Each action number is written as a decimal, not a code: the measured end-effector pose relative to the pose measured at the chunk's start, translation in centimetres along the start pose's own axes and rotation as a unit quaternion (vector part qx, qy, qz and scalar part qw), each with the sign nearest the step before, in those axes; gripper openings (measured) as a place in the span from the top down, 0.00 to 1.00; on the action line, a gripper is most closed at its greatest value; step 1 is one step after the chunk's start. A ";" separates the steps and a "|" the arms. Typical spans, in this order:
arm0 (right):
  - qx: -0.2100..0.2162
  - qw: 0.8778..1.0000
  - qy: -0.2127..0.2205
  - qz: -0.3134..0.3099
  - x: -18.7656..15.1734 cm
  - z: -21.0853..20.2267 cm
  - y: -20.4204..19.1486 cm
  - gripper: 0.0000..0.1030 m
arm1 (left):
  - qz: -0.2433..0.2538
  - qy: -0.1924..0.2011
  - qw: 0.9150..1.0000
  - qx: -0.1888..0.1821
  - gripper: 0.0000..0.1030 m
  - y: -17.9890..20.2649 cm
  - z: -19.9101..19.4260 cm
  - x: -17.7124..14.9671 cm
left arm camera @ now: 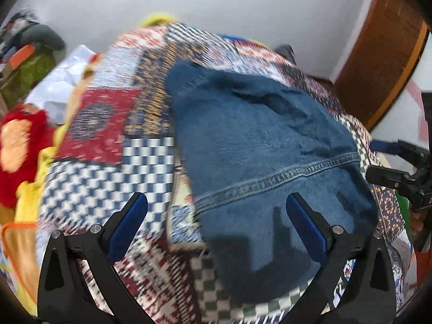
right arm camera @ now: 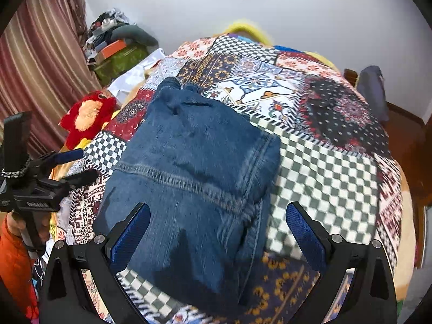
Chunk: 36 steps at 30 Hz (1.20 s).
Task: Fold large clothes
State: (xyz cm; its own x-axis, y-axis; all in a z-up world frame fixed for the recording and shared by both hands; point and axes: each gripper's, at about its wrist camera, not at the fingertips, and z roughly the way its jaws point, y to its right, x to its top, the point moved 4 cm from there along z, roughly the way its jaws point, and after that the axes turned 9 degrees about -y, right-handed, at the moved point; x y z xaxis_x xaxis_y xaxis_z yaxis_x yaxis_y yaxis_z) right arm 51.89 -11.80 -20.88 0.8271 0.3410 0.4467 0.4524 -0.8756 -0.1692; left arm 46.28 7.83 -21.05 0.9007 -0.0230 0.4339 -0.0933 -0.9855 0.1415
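Folded blue denim garment [right arm camera: 189,178] lying flat on the patchwork bedspread [right arm camera: 324,178] of the bed, toward the bed's near edge and left of its middle in the right wrist view; stitched hem band running across the upper layer; folded side edge along the garment's right, above green-and-white checks.

Right gripper [right arm camera: 217,232] hanging over the near end of the denim, jaws spread wide, blue pads well apart, nothing pinched between them; left pad over the fabric, right pad over the checked bedspread; no contact with the cloth to be made out.

Left gripper [left arm camera: 216,217] likewise above the bed, jaws spread wide and empty; right pad over the denim, left pad over blue-and-white checks; picture blurred, so fine detail of the cloth lost. Same left gripper seen from the right wrist at the bed's left edge [right arm camera: 73,167], gripped from below by a hand [right arm camera: 16,224] with an orange sleeve [right arm camera: 13,264].

Red and orange plush toy [right arm camera: 89,116] at the bed's left edge, beside a white cloth [right arm camera: 135,77]; yellow fabric [right arm camera: 245,27] at the far edge by the white wall [right arm camera: 310,8]; pile of clutter [right arm camera: 116,40] in the far left corner of the room next to a striped curtain [right arm camera: 40,67]; brown wooden door [left arm camera: 378,54] at right in the left wrist view.
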 end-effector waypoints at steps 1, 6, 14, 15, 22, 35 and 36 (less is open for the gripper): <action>-0.002 1.000 -0.003 -0.002 0.4 0.7 0.1 0.03 | 0.005 -0.006 1.000 0.002 0.00 0.3 0.9 0.5; -0.033 0.999 -0.028 0.002 2.1 4.5 2.4 0.03 | -0.003 -0.001 1.000 0.016 0.00 0.2 4.1 3.9; 0.048 0.996 -0.060 0.035 2.3 6.8 6.6 0.03 | -0.025 0.001 1.000 0.017 0.00 -1.1 7.1 10.2; 0.044 0.997 -0.059 0.026 2.3 6.7 6.6 0.03 | -0.025 0.002 0.999 0.023 0.00 -1.1 7.2 10.9; -0.026 0.999 -0.031 -0.032 2.6 4.1 5.4 0.03 | -0.028 0.026 0.998 0.054 0.00 -2.1 5.0 12.3; -0.063 0.997 0.038 -0.034 2.1 -3.6 3.6 0.02 | 0.004 0.067 0.996 0.050 0.00 -2.6 -5.0 5.9; -0.054 0.997 0.043 -0.032 2.1 -4.0 3.4 0.02 | 0.001 0.065 0.997 0.037 0.00 -2.7 -5.2 5.2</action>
State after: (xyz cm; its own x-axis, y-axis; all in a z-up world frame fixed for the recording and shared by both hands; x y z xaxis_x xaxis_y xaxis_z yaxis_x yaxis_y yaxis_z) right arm 53.79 -15.47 -17.00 0.7644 0.3705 0.5277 0.4604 -0.8866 -0.0444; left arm 48.97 11.24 -14.55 0.8375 -0.0075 0.5464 -0.0586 -0.9954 0.0761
